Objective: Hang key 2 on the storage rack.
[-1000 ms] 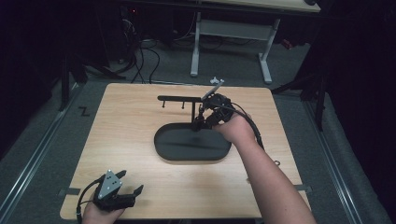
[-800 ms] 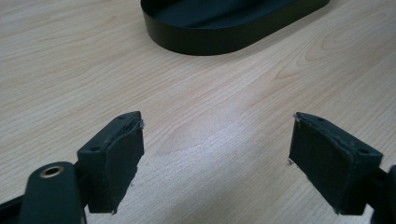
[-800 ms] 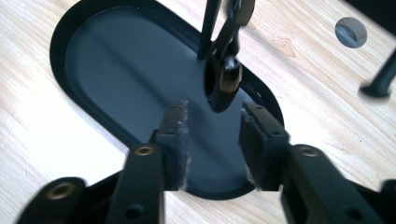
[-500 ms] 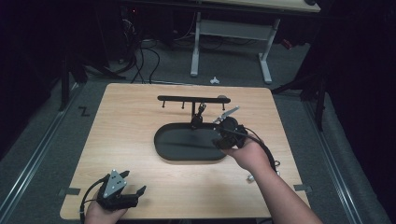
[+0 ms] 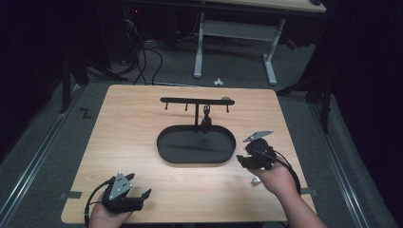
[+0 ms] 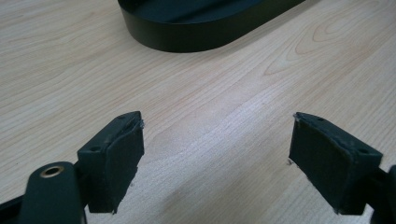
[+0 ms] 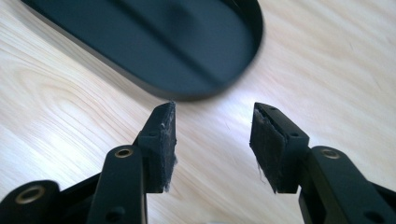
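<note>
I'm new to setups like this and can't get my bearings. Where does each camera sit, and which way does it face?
High view: above the person's side, looking forward and down on the table; both forearms, left gripper and right gripper show.
Left gripper view: rides the left gripper, looking along its open jaws over the wood.
Right gripper view: rides the right gripper, jaws just opened, nothing between them.
All three views share the black oval tray.

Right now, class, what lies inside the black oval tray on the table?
In the oval tray stands the post of the black hook stand. A small dark item hangs over it. The dark floor may hide small pieces.
</note>
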Demonstrator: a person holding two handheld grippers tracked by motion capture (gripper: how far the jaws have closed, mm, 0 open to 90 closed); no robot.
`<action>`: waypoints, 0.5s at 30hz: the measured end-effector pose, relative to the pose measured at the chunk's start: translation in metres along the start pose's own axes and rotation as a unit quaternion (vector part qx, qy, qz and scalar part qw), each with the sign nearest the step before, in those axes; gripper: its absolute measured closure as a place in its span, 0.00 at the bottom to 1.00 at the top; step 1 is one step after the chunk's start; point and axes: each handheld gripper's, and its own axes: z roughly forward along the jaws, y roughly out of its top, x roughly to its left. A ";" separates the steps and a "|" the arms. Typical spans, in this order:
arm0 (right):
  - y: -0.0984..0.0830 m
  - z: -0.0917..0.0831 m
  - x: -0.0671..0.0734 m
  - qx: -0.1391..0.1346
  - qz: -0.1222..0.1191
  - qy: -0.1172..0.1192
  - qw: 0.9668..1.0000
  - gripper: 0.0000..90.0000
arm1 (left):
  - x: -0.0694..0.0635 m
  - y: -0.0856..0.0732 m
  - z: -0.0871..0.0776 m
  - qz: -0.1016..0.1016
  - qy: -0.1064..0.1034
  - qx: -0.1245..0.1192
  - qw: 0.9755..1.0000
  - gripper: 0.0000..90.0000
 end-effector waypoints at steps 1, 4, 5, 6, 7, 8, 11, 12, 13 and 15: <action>-0.006 0.001 -0.004 0.002 0.004 -0.002 1.000 0.55 | 0.000 0.000 0.000 0.000 0.000 0.000 1.000 0.20; -0.023 0.005 -0.014 0.012 0.018 -0.012 1.000 0.55 | -0.001 0.000 0.001 0.001 -0.002 0.003 1.000 0.20; -0.032 0.006 -0.020 0.014 0.027 -0.016 0.999 0.55 | -0.001 0.000 0.001 0.001 -0.001 0.003 1.000 0.20; -0.036 0.006 -0.023 0.016 0.033 -0.018 0.999 0.55 | -0.001 0.000 0.001 0.001 -0.002 0.004 1.000 0.20; -0.041 0.007 -0.028 0.019 0.040 -0.023 0.999 0.55 | -0.001 0.000 0.001 0.001 -0.002 0.004 1.000 0.20; -0.045 0.008 -0.031 0.021 0.045 -0.026 0.998 0.55 | -0.001 -0.001 0.001 0.001 -0.002 0.005 1.000 0.20; -0.061 0.011 -0.046 0.035 0.065 -0.037 0.997 0.58 | -0.001 -0.001 0.002 0.001 -0.002 0.005 1.000 0.20; -0.066 0.011 -0.050 0.041 0.070 -0.042 0.996 0.61 | -0.001 -0.001 0.002 0.002 -0.003 0.007 1.000 0.20; -0.070 0.011 -0.054 0.046 0.072 -0.049 0.995 0.65 | -0.001 -0.001 0.002 0.003 -0.003 0.008 1.000 0.20; -0.076 0.010 -0.063 0.053 0.080 -0.058 0.994 0.75 | -0.002 -0.001 0.002 0.003 -0.004 0.008 1.000 0.20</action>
